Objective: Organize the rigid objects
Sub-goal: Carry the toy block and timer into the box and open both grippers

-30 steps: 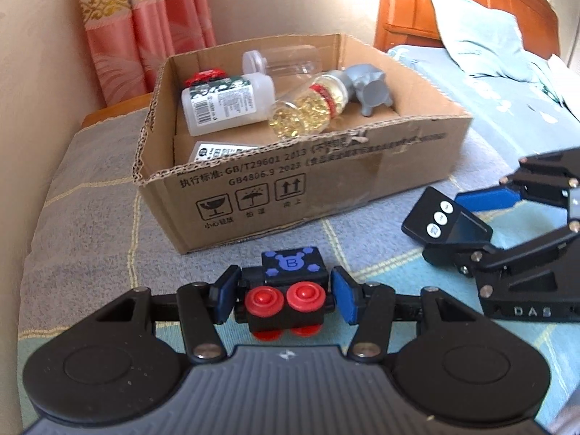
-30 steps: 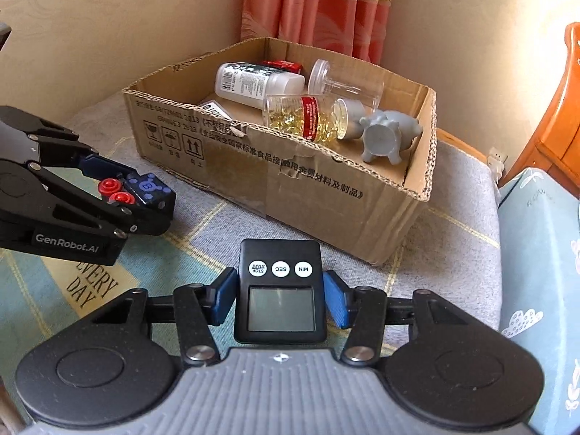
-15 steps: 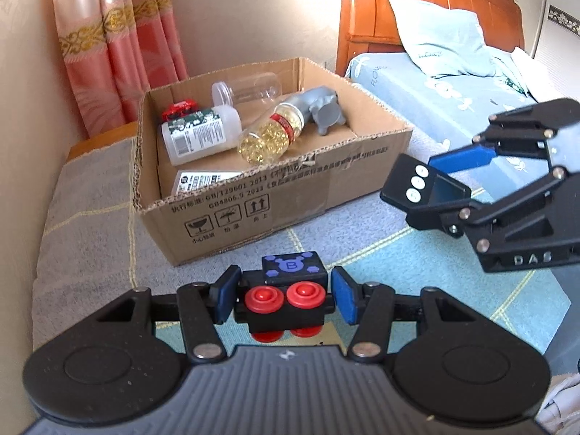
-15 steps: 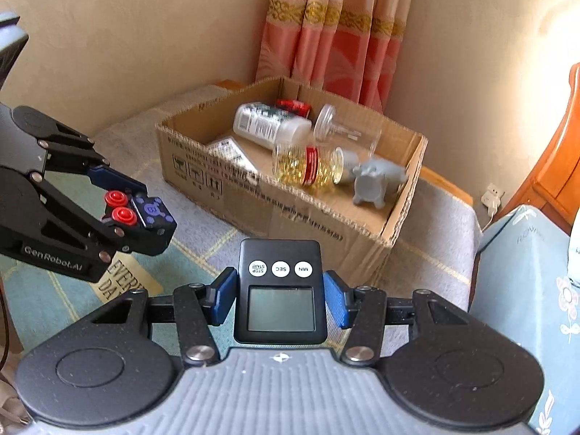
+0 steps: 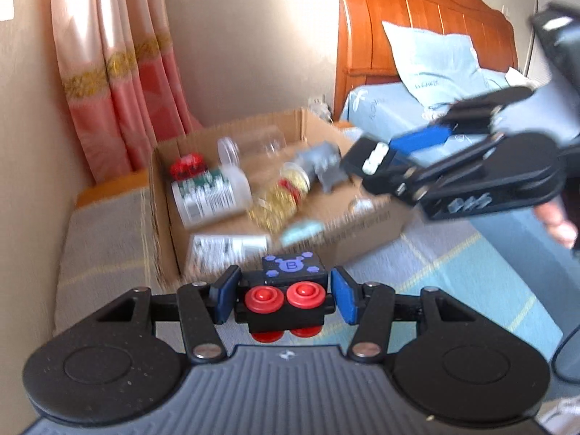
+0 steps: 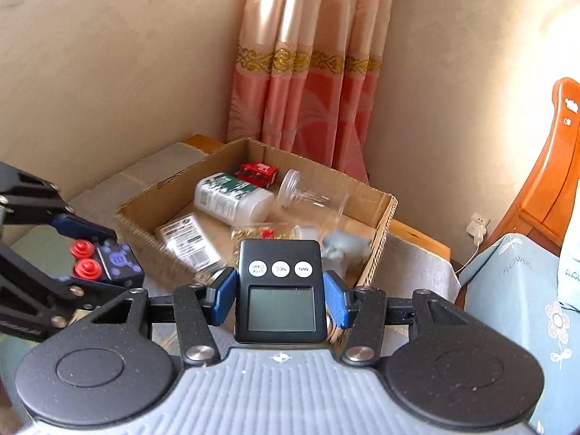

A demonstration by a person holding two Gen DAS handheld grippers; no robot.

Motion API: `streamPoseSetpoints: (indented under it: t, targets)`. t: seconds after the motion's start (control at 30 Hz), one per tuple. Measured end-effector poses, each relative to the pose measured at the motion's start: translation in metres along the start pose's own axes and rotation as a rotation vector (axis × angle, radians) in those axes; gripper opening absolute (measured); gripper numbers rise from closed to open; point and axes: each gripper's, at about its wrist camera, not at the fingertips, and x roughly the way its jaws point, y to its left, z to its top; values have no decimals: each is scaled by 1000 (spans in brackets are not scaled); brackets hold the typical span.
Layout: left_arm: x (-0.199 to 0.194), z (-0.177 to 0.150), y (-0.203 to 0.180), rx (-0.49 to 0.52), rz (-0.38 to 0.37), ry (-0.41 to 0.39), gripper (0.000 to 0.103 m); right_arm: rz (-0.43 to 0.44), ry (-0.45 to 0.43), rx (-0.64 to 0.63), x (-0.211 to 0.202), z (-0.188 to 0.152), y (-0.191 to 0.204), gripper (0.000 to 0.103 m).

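Observation:
My left gripper point(image 5: 284, 299) is shut on a small black toy block point(image 5: 286, 291) with red round studs and a blue "B" top. It hangs above the near edge of the open cardboard box point(image 5: 163, 195). My right gripper point(image 6: 279, 293) is shut on a black digital timer point(image 6: 280, 290) with three white buttons, also raised over the box point(image 6: 384, 232). Each gripper shows in the other's view: the right gripper point(image 5: 377, 166) at the right, the left gripper point(image 6: 98, 257) at the left. In the box lie a white bottle point(image 5: 210, 195), a capsule jar point(image 5: 279, 199) and a grey toy animal point(image 5: 322, 166).
The box also holds a clear jar point(image 6: 308, 195), a red toy point(image 6: 257, 174) and a flat labelled pack point(image 6: 188, 239). It sits on a grey blanket point(image 5: 105, 239) by a wall corner with pink curtains point(image 6: 304, 83). A bed with wooden headboard point(image 5: 435, 25) stands at the right.
Both grippers have risen with their objects still held, and the box now lies lower and farther beneath them. The right gripper has swung in over the box's right side.

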Motion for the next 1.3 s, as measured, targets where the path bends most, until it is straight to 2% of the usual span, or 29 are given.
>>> streamPoseSetpoints:
  t: [0.17,0.33,0.37,0.5,0.57,0.67,0.77,0.8,0.83,0.9,0.97,1.17,1.23,1.3]
  targets:
    - [5,35,5,42,9,-56,53,-3,77,50,39,4,-10,57]
    - [28,62,15,40,17,-51,53,-12,111,77,61,-2,-15,57]
    - [33,66,17,39,19,-46,53,-14,114,92,63,-2,-17,60]
    - [54,81,19,49,34,-33,53,-16,86,156,55,-4,-24,91]
    - [65,89,19,49,28,-22,53,-28,61,175,47,-5,-25,103]
    - [88,101,17,45,23,-5,54,-23,45,201,36,-6,-26,103]
    - [113,108,15,31,50,3,55,-11,37,227,24,-8,-27,103]
    - [116,109,14,32,67,-13,61,-14,37,230,21,-8,-26,103]
    - [118,110,12,38,80,-28,79,-20,36,232,19,-8,-25,103]
    - [112,109,9,44,102,-74,100,-32,41,238,13,-8,-24,103]
    - [96,105,6,55,102,-128,101,-39,58,250,11,-8,-26,103]
    - [46,87,0,29,174,-186,102,-97,114,298,8,-5,-26,103]
    - [30,73,0,-10,203,-182,102,-165,148,311,9,-5,-24,103]
    - [18,56,0,-74,254,-142,102,-227,183,332,10,-7,-22,103]
